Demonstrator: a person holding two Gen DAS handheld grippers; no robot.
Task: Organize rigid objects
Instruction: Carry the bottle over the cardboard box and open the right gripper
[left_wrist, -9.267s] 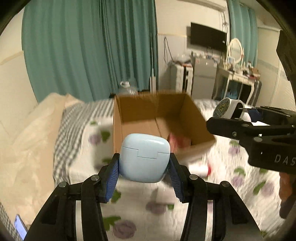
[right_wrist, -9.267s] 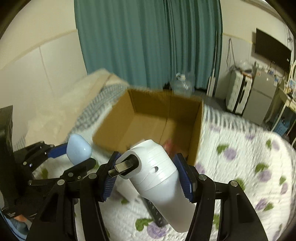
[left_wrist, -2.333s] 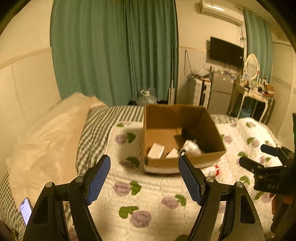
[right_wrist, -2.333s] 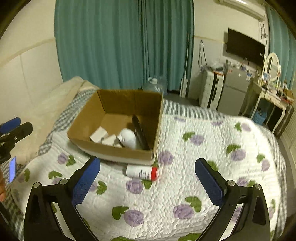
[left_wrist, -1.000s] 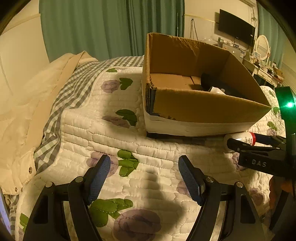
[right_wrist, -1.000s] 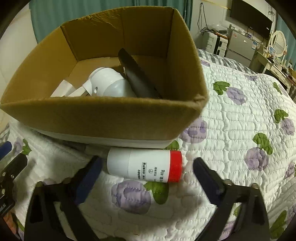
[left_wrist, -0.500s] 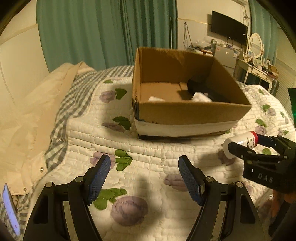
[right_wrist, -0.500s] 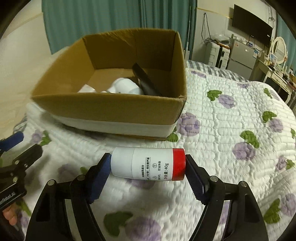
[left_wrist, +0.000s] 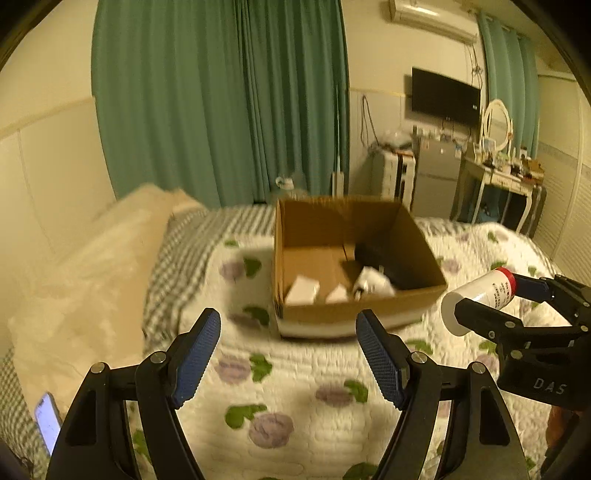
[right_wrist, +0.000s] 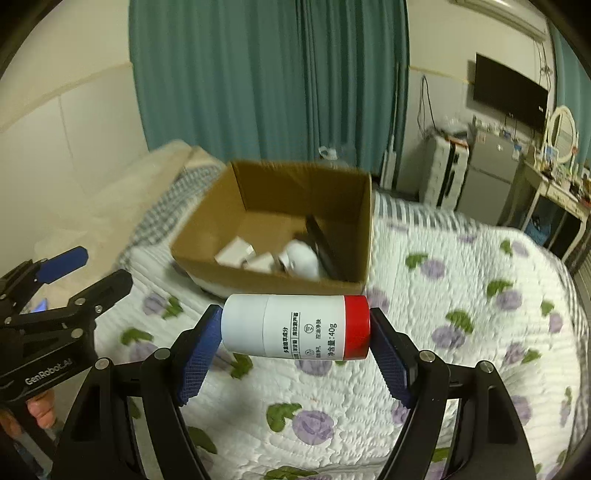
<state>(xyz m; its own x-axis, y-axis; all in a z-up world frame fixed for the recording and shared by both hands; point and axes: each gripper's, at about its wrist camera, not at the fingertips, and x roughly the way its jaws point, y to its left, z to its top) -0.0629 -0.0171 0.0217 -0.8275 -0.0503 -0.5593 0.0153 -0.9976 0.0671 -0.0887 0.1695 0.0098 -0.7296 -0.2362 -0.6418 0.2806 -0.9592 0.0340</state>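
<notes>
Since half second ago: both grippers raised, box now seen from higher up. Bed (right_wrist: 461, 369) carries cardboard box (right_wrist: 258, 277), several items inside. Left gripper (left_wrist: 288, 354) spread wide, nothing held. Right gripper (right_wrist: 295, 347) clamps white bottle (right_wrist: 291, 326) end to end, airborne, near box front wall. Judgement: bottle lifted, drop into box remains.

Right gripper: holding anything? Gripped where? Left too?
The right gripper holds the white bottle with the red cap sideways, pads pressing its two ends: base and cap. The left gripper is open and holds nothing.
</notes>
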